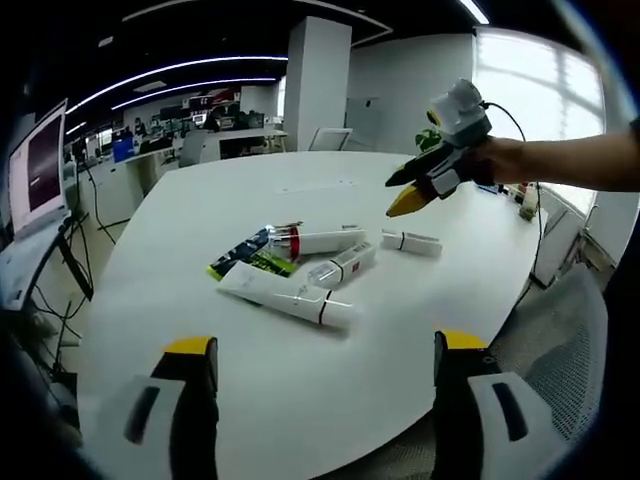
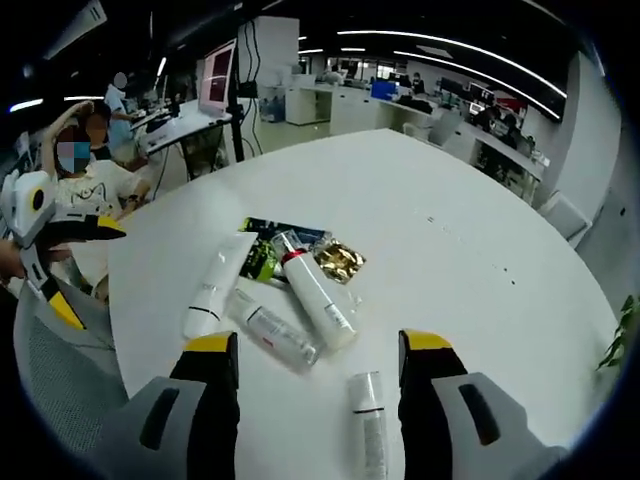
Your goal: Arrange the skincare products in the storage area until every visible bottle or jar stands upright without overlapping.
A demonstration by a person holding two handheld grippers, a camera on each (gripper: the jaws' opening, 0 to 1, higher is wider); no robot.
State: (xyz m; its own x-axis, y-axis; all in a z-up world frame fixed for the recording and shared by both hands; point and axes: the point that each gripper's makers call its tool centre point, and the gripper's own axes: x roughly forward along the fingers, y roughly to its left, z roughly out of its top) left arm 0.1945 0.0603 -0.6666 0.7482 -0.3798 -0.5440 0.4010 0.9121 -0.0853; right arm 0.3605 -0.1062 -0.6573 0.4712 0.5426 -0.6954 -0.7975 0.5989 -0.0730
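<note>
A round white table (image 1: 330,400) is filling mid-frame in an open office. White tubes (image 2: 318,298) are lying flat, clustered. Left gripper (image 1: 325,360) and right gripper (image 2: 318,360) are both gaping, empty.

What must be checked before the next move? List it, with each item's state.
1. Right gripper open and empty: ok.
2. Left gripper open and empty: ok.
3. Small clear plastic bottle upright: not ok, it lies flat ahead of the right jaws.
4. White red-collared bottle upright: not ok, it lies flat.
5. White squeeze tube free of overlap: not ok, it rests on the dark green sachet.
6. Caps tight: cannot tell.
</note>
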